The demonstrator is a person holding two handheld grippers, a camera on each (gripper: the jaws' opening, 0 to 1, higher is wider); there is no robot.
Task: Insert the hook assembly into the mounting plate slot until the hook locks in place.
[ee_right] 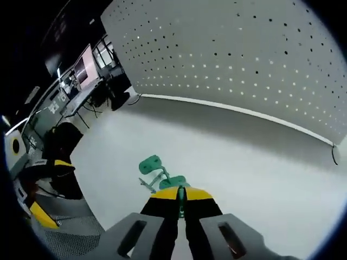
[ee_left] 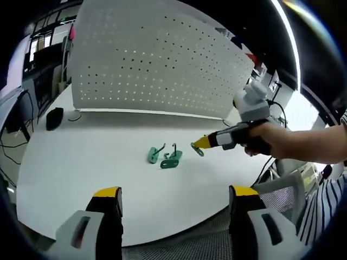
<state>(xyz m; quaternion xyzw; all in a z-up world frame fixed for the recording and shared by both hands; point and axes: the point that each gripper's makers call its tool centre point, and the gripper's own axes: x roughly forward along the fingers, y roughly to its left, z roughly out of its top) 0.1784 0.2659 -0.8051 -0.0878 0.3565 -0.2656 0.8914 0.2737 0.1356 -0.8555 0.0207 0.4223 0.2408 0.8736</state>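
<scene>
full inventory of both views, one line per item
Green hooks: two loose, green, on the table near the middle, close together.
Held hook: one, green, at the right gripper's tips, just above the table.
Pegboard: one, white with rows of small holes, upright at the table's far edge.
Table: one, white.
Dark object: one, black, far left on the table by the pegboard; type unclear.
Left gripper: one, grey with yellow-black tips, jaws wide apart, above the near table edge.
Right gripper: one, same colours, jaws closed on the held hook.
Hand: one, holding the right gripper.
</scene>
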